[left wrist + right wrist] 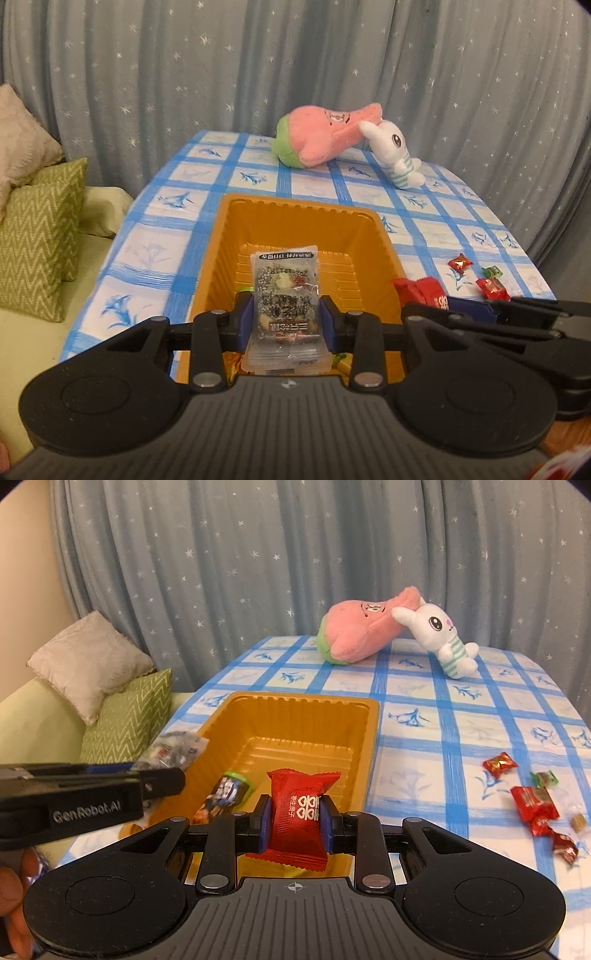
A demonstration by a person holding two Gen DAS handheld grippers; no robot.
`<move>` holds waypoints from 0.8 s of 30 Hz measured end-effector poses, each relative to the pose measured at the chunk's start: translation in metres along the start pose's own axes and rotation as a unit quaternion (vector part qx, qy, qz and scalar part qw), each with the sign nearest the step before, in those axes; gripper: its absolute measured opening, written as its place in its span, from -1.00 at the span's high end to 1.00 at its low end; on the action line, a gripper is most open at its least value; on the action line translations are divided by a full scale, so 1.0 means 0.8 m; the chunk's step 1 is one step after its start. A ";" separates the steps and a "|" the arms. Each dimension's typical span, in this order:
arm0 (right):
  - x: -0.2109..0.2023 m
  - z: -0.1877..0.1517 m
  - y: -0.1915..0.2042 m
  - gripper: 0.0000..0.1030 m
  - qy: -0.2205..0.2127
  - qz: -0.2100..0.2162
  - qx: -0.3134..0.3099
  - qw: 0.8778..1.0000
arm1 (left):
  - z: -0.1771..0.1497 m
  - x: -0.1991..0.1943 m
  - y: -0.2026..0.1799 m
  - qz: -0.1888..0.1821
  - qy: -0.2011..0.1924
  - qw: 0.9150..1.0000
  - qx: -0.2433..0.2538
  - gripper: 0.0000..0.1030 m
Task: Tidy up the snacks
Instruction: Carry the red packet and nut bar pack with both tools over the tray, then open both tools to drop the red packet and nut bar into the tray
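An orange plastic tray (354, 229) (369, 716) sits on the blue checked tablecloth. My left gripper (287, 319) is shut on a clear packet of mixed nuts (284, 291) and holds it over the tray's near end; that packet also shows in the right wrist view (173, 751). My right gripper (295, 814) is shut on a red snack packet (300, 812) over the tray's near edge. A dark packet with a green end (229, 794) lies inside the tray. Several loose red and green candies (532, 805) (480, 275) lie on the cloth to the right.
A pink plush (362, 631) and a white rabbit plush (439, 635) lie at the table's far side. A sofa with green (129, 716) and beige (85, 661) cushions stands to the left. A starred curtain hangs behind.
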State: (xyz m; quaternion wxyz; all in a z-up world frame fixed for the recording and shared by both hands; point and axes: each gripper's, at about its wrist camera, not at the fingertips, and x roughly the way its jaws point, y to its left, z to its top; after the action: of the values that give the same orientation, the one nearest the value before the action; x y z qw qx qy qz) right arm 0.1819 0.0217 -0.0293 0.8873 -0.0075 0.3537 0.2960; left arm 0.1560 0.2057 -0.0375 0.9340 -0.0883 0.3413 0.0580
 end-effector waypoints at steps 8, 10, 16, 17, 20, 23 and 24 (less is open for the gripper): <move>0.034 0.007 -0.020 0.47 0.007 -0.001 0.017 1.000 | -0.005 0.047 0.002 -0.025 0.022 0.999 0.000 0.35; 0.039 0.006 -0.025 0.47 0.008 -0.002 0.022 1.000 | -0.006 0.055 -0.001 -0.031 0.027 0.999 0.000 0.35; 0.050 0.007 -0.034 0.47 0.004 -0.001 0.028 1.000 | -0.008 0.071 0.001 -0.034 0.029 0.999 -0.007 0.23; 0.051 0.007 -0.035 0.47 0.005 -0.002 0.029 1.000 | -0.007 0.072 0.003 -0.031 0.029 0.999 -0.012 0.03; 0.053 0.006 -0.039 0.47 0.005 -0.002 0.035 0.999 | -0.007 0.067 0.012 -0.020 0.020 0.999 -0.015 0.01; 0.054 0.005 -0.038 0.47 0.006 0.002 0.034 0.999 | -0.006 0.058 0.022 -0.005 0.003 1.000 -0.021 0.01; 0.054 0.005 -0.036 0.47 0.006 0.005 0.033 0.999 | -0.005 0.056 0.026 -0.002 -0.001 1.000 -0.026 0.01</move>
State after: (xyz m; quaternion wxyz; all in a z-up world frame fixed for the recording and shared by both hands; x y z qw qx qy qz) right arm 0.2243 0.0212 -0.0591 0.8834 0.0215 0.3688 0.2883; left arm 0.1838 0.2273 -0.0720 0.9317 -0.1131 0.3390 0.0646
